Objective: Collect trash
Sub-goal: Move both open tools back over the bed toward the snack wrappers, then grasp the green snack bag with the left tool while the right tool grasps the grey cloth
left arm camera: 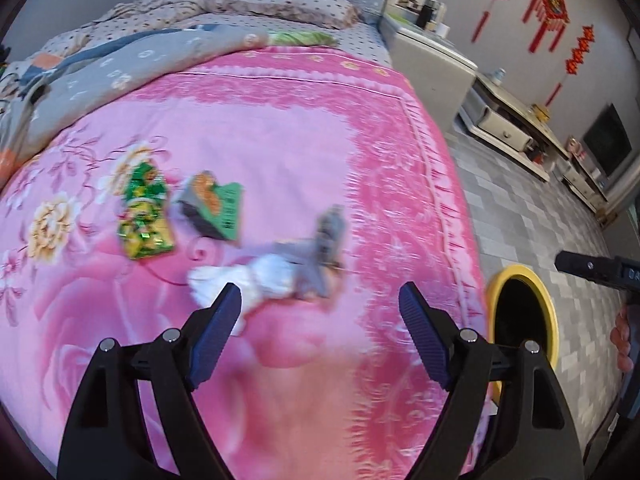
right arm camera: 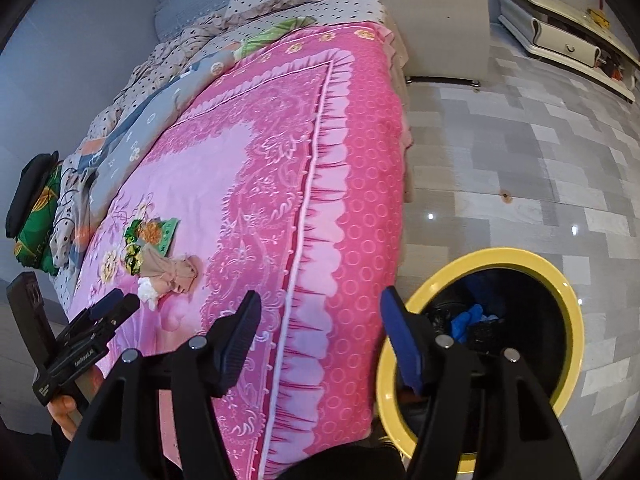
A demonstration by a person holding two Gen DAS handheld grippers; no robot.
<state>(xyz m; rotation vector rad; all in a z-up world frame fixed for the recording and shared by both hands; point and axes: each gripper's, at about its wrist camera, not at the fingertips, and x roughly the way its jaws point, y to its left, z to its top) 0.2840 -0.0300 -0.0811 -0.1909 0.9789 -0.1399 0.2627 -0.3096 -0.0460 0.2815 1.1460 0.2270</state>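
Pink bedspread (left arm camera: 280, 152) fills most of what I see, and the trash that is left lies on it in a loose cluster. From the left wrist view I pick out a green crinkled wrapper (left arm camera: 146, 216), a small green-and-orange box (left arm camera: 212, 206) just beside it, a white crumpled tissue (left arm camera: 256, 280) and a greyish scrap (left arm camera: 320, 252) touching the tissue; the blur keeps me from telling what that scrap is made of.

My left claw (left arm camera: 320, 332) is released, jaws wide apart with nothing between them, hanging over the bedspread just short of the tissue. My right claw (right arm camera: 318, 340) is also released and empty, straddling the bed's edge and the yellow-rimmed bin (right arm camera: 560, 280) that stands on the floor right against the bed. Inside the bin I can make out something blue (right arm camera: 468, 320) on dark contents.

I judge that I am between drops: both claws are free and the bin already holds something, so the step in hand is reaching for the next piece. The tissue and the grey scrap are nearest the left claw. The next move, as I read it, calls for bringing the left claw forward and down so its jaws bracket the tissue, closing gently because it is soft, and taking care not to pinch the bedspread beneath.
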